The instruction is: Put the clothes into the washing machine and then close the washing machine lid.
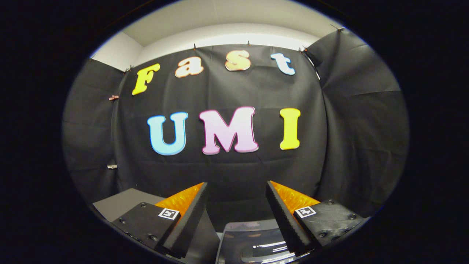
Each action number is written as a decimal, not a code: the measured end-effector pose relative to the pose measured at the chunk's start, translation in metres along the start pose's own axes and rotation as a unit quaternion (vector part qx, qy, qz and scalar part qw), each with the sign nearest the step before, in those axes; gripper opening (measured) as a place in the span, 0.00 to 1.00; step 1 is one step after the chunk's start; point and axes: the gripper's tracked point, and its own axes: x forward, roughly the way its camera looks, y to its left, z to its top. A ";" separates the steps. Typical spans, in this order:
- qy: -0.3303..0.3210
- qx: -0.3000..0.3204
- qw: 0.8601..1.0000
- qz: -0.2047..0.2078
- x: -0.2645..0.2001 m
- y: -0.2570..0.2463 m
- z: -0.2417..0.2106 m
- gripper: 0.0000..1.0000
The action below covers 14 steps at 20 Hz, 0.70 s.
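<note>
Gripper (pixel 236 185) fingers spread wide, gripping nothing — aimed level at booth wall. Washing machine lid (pixel 253 240) low between the fingers, glossy, lying flat, running away from camera; long axis unclear.

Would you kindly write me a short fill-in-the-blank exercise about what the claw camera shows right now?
1. The claw has its two fingers spread ____, with nothing between them.
2. The outer sides of the fingers are coloured ____.
3. Below and between the fingers lies a shiny, see-through lid that appears to belong to the ____ machine.
4. Behind the fingers hangs a ____ cloth wall.

Missing words: apart; orange; washing; black
</note>
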 end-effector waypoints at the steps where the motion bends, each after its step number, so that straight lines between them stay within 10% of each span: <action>1: -0.006 0.002 1.000 0.004 -0.005 0.006 0.000 0.99; 14: 0.004 -0.006 1.000 0.009 -0.032 0.046 -0.008 0.99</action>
